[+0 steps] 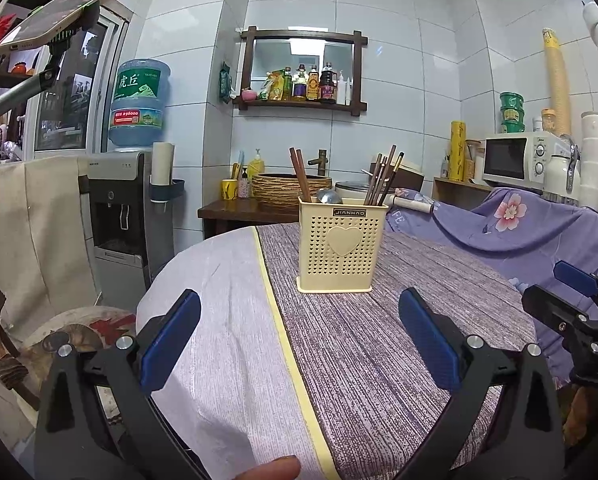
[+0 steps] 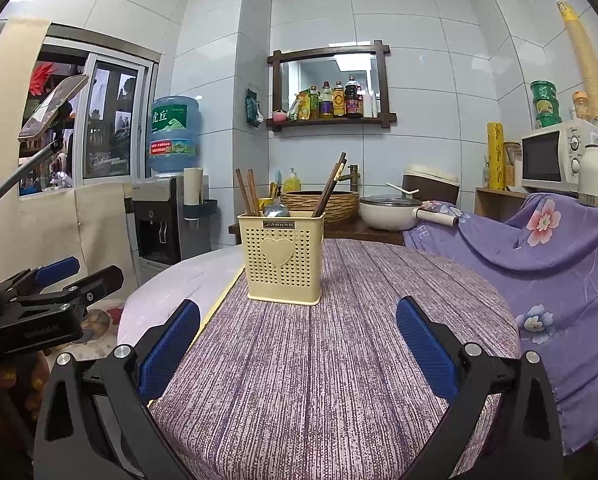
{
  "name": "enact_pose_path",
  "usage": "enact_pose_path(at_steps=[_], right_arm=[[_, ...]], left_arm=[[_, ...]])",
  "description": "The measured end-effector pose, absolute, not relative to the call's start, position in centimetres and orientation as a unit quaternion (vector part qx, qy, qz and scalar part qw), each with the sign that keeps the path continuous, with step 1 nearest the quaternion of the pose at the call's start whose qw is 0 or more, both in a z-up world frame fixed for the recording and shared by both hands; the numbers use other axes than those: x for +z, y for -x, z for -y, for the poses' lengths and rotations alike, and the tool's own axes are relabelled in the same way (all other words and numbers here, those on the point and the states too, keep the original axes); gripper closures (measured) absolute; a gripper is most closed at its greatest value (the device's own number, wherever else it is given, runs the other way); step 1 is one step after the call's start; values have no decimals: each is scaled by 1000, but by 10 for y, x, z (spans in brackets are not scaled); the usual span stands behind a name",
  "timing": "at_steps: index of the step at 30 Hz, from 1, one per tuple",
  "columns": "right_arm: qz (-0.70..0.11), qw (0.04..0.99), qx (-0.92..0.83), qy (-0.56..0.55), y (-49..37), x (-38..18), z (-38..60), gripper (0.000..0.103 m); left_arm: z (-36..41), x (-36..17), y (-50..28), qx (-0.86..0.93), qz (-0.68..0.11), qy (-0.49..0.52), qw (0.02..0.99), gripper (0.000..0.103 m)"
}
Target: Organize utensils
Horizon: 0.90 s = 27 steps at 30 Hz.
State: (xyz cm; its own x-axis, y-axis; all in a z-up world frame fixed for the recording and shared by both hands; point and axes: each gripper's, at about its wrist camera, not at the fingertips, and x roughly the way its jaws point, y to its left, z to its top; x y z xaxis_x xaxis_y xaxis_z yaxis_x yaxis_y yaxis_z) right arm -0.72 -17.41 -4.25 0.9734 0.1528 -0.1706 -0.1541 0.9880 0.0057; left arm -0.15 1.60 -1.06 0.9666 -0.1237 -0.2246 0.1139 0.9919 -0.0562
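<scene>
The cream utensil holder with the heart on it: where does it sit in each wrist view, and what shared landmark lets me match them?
Left wrist view: the utensil holder stands centre-right, on the purple-grey cloth right of the yellow stripe.
Right wrist view: the utensil holder stands left of centre, at the far edge of the cloth.
Shared landmark: the wooden wall shelf of bottles above it.

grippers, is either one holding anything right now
Nothing is held: left gripper and right gripper are both open and empty, short of the cream perforated plastic utensil holder.
</scene>
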Motion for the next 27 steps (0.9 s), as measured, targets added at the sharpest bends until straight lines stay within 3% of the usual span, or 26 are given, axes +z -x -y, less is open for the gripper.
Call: enact_pose_path(at_steps=[27], right_arm=[[-87,993,77,4,7,-42,175,6]], left_arm=[[-12,-12,4,-54,-113,20,992,6]])
